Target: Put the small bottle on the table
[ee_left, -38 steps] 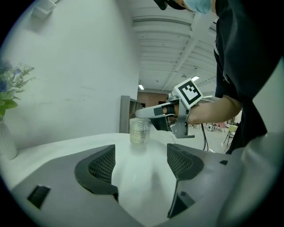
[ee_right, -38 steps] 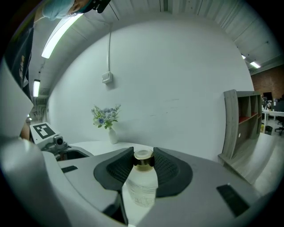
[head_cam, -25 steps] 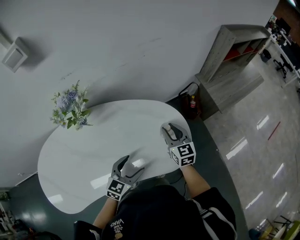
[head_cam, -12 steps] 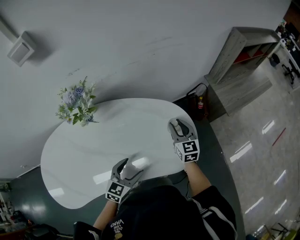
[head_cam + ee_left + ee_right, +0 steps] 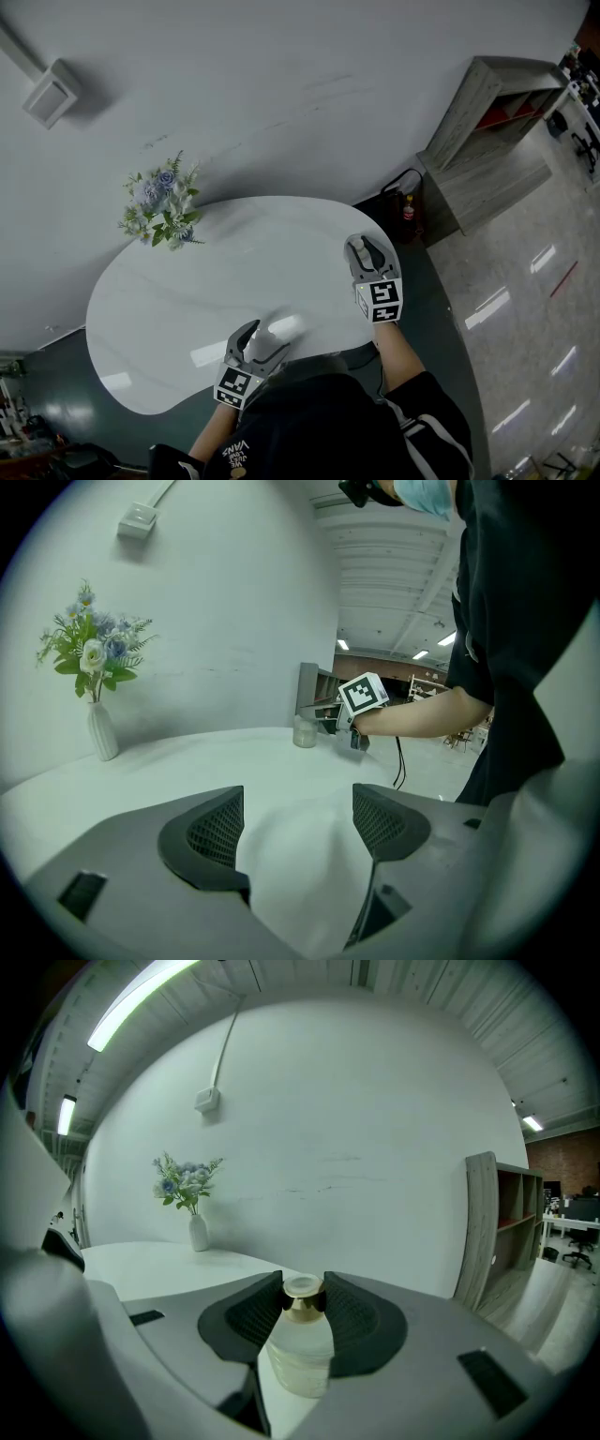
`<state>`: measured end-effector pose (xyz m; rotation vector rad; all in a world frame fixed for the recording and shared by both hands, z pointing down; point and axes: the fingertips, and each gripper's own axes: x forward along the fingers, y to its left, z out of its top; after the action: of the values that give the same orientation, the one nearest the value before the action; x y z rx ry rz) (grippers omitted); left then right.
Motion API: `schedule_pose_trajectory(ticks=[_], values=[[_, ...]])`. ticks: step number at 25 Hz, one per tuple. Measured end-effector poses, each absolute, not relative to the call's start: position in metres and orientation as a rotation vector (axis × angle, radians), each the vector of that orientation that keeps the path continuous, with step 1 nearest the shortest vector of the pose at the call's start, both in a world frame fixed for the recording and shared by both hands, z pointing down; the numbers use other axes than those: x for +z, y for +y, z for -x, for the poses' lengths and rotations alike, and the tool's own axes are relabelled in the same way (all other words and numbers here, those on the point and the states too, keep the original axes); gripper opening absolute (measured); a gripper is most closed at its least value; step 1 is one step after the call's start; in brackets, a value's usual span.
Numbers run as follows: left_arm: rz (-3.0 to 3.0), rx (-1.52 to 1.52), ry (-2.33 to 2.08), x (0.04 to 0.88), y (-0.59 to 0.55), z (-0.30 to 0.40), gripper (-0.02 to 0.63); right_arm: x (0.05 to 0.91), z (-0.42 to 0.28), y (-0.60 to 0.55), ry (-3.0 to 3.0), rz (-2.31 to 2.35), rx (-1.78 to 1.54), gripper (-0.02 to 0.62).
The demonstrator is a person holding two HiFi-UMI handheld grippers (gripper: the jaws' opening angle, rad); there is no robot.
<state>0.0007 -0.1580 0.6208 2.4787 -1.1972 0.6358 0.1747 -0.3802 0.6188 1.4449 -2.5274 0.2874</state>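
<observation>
The right gripper (image 5: pixel 364 246) clamps the small bottle (image 5: pixel 302 1340) at its gold collar, low over the right end of the white table (image 5: pixel 234 253); whether the bottle touches the top is unclear. The left gripper (image 5: pixel 295 822) gapes empty at the table's lower edge. A flower vase (image 5: pixel 167 211) stands upper left, well clear; nothing blocks. Since a second ago both grippers have barely shifted, and the grip is unchanged.

Head view steeply down over table (image 5: pixel 187 281); tool views low, level, sharing vase (image 5: pixel 100 735)
</observation>
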Motion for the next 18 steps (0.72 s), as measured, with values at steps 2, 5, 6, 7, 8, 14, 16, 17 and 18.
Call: schedule_pose_trajectory(ticks=[2, 5, 6, 7, 8, 14, 16, 17, 18], values=[[-2.478, 0.638, -1.198, 0.620, -0.156, 0.000, 0.368, 0.619, -0.174, -0.379, -2.527, -1.450, 0.283, 0.156], [-2.477, 0.640, -1.204, 0.619, -0.155, 0.002, 0.368, 0.620, -0.175, -0.378, -2.527, -1.468, 0.274, 0.156], [-2.478, 0.639, -1.207, 0.618, -0.154, 0.002, 0.368, 0.620, -0.175, -0.377, -2.529, -1.477, 0.273, 0.156], [-2.479, 0.639, -1.208, 0.617, -0.154, 0.003, 0.368, 0.620, -0.175, -0.377, -2.531, -1.485, 0.270, 0.156], [-2.481, 0.638, -1.209, 0.616, -0.153, 0.003, 0.368, 0.620, -0.176, -0.376, -2.533, -1.494, 0.267, 0.156], [-2.490, 0.624, -1.221, 0.612, -0.151, 0.012, 0.368, 0.617, -0.172, -0.375, -2.539, -1.511, 0.251, 0.158], [-2.495, 0.619, -1.224, 0.609, -0.151, 0.016, 0.368, 0.615, -0.170, -0.375, -2.540, -1.514, 0.256, 0.158], [-2.499, 0.615, -1.226, 0.608, -0.151, 0.019, 0.368, 0.614, -0.169, -0.374, -2.534, -1.520, 0.262, 0.160], [-2.502, 0.610, -1.227, 0.607, -0.151, 0.021, 0.368, 0.613, -0.168, -0.373, -2.529, -1.527, 0.266, 0.164]])
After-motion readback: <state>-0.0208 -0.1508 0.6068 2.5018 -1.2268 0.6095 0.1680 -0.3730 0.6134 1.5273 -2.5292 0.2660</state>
